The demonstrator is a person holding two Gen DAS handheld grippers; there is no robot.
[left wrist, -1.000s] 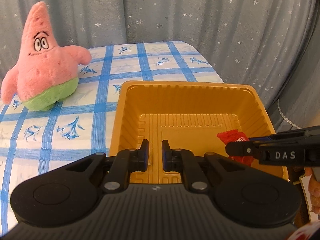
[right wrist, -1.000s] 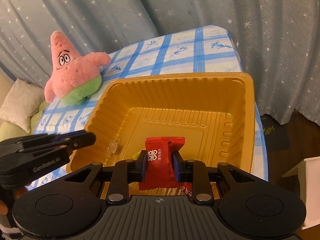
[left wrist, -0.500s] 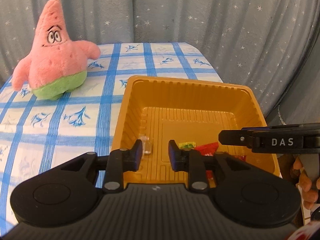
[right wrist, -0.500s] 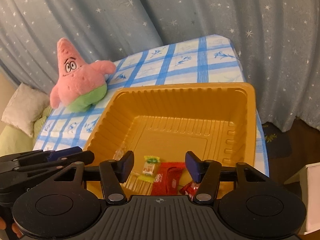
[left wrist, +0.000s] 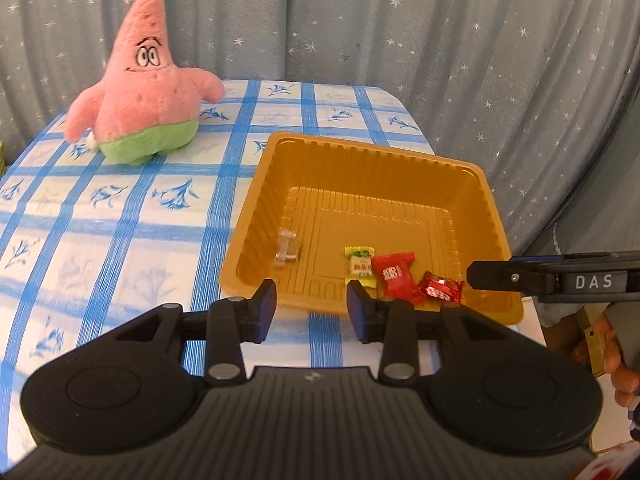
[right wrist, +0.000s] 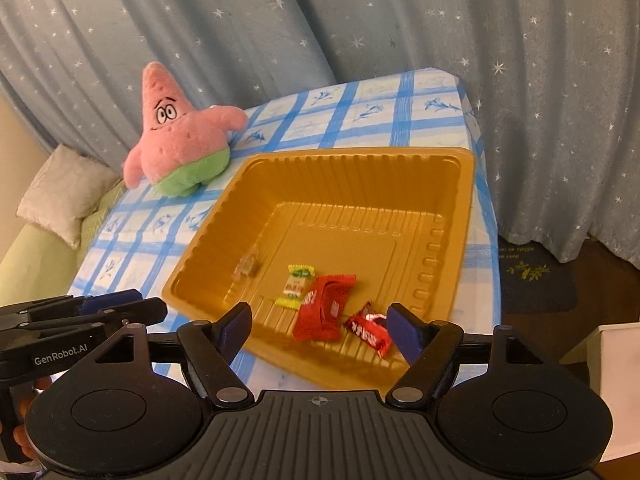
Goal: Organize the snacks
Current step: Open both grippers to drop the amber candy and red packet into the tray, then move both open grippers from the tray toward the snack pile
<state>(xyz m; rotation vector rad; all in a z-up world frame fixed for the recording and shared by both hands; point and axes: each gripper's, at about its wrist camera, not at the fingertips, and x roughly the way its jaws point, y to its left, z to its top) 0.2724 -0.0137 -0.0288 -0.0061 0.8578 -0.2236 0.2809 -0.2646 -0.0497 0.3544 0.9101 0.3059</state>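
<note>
- Right gripper (right wrist: 316, 326) opening, nothing between jaws.
- Four snacks (right wrist: 322, 307) along near edge of gold tray (right wrist: 466, 200).
- Plush (right wrist: 180, 136) near tablecloth's (right wrist: 400, 120) far left corner.

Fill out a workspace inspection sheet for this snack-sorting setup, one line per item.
Surface: table under a blue-checked white cloth.
Job's things: gold tray on the cloth; inside lie a clear-wrapped sweet, a yellow-green candy, a large red packet and a small shiny red candy, all near the front wall.
Clutter: pink star plush toy upright on the cloth, apart from the tray.
Grippers: left gripper and right gripper both with jaws opening, nothing between them.
Cables: nothing seen.
Surroundings: star-print curtain behind; cushion and dark mat beside the table.
</note>
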